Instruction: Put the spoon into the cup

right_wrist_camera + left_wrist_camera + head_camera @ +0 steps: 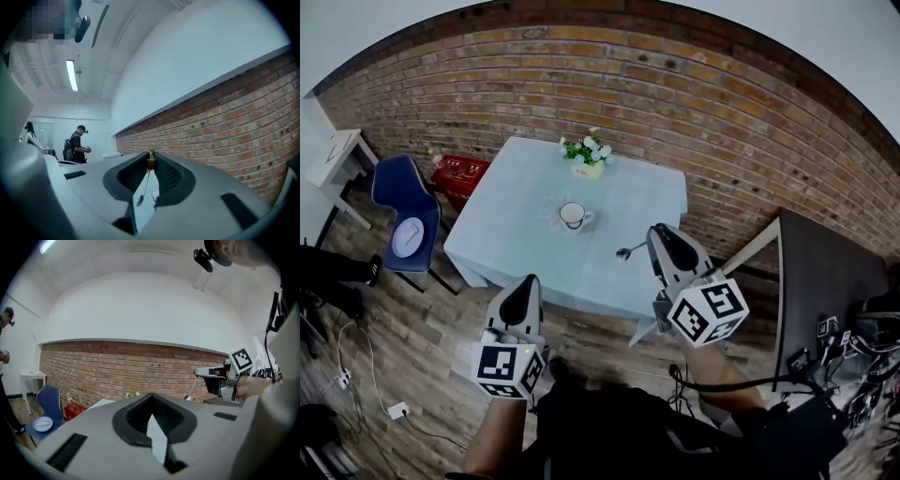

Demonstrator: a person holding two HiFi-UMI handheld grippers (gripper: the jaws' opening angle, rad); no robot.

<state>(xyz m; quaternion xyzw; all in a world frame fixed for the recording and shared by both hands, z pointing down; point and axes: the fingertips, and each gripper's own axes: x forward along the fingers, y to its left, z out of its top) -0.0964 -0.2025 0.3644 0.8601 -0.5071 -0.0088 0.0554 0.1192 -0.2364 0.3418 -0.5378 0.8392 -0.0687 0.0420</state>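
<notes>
Nearest us in the head view, the left gripper [528, 283] hangs short of the bench [506, 234], the right gripper [660, 234] holds the spoon [628, 251] near-right of the central cup [573, 215]; left gripper view, jaws together, empty; right gripper view, jaws narrow, pinching the spoon's handle tip, bowl dangling.

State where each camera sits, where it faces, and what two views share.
Head view: on the head, steeply down at table, cup, left gripper, right gripper, forearms.
Left gripper view: on left gripper, level toward brick wall; own shut jaws.
Right gripper view: on right gripper, along jaws pinching spoon; cup beyond.
Shared: head and right gripper views both show cup.
</notes>
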